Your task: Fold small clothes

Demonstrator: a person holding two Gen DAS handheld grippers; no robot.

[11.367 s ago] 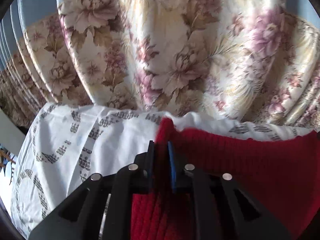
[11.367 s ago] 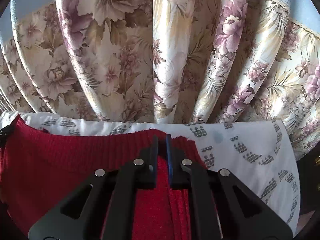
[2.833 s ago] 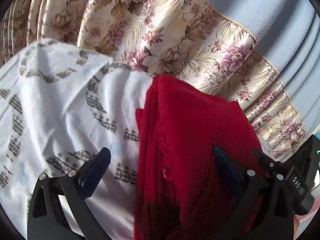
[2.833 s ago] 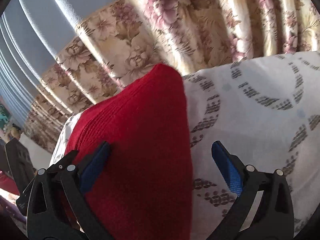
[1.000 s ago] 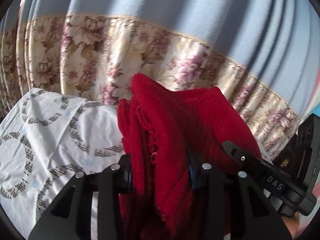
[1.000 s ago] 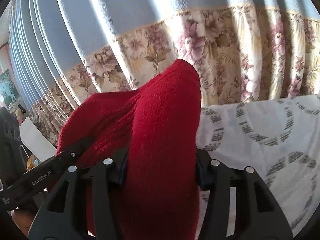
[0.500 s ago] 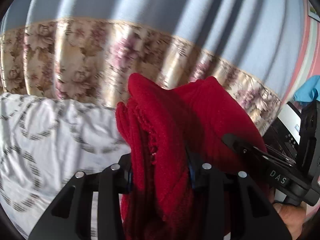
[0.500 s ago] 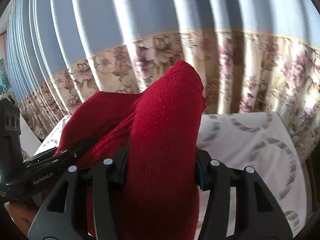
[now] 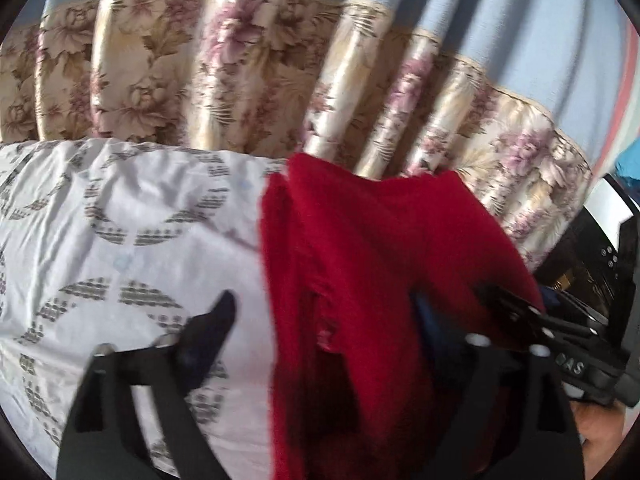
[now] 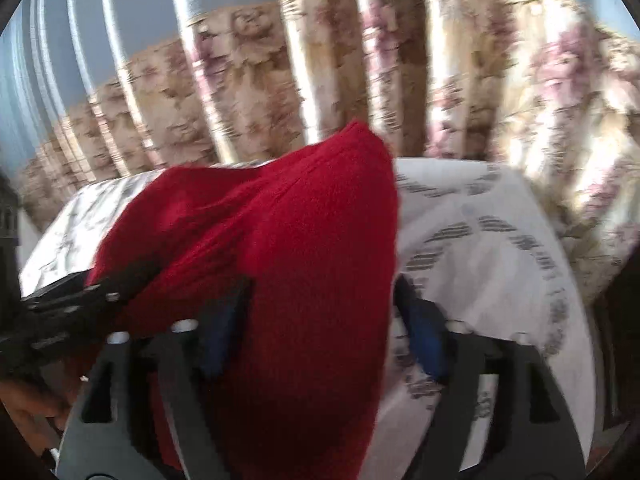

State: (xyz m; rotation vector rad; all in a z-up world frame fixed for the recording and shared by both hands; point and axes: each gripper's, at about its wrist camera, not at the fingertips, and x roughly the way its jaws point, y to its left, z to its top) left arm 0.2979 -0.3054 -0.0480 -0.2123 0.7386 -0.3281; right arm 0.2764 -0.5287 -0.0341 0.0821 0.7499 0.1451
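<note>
A folded red knit garment [image 9: 360, 264] rests in a thick bundle on the white cloth with grey rings [image 9: 120, 232]. My left gripper [image 9: 324, 320] straddles its near end. The jaws are opening, the left finger [image 9: 212, 328] stands clear over the white cloth, and the other is hidden by red folds. In the right wrist view the same red garment [image 10: 304, 240] lies between the spreading blue pads [image 10: 424, 336] of my right gripper [image 10: 326, 328], which no longer press it. Each gripper shows in the other's view, the right gripper [image 9: 560, 344] and the left gripper [image 10: 80, 292].
A floral curtain [image 9: 224, 80] hangs close behind the table, with blue drapes above it. The white cloth's [image 10: 500, 240] right end drops off near the curtain. Dark equipment [image 9: 608, 248] stands at the far right. A person's hand [image 9: 600, 436] holds the right gripper.
Both grippers were clamped on the raised red bundle; now their jaws have spread wide. The bundle has come down onto the white cloth as both hands swept sideways and lower.
</note>
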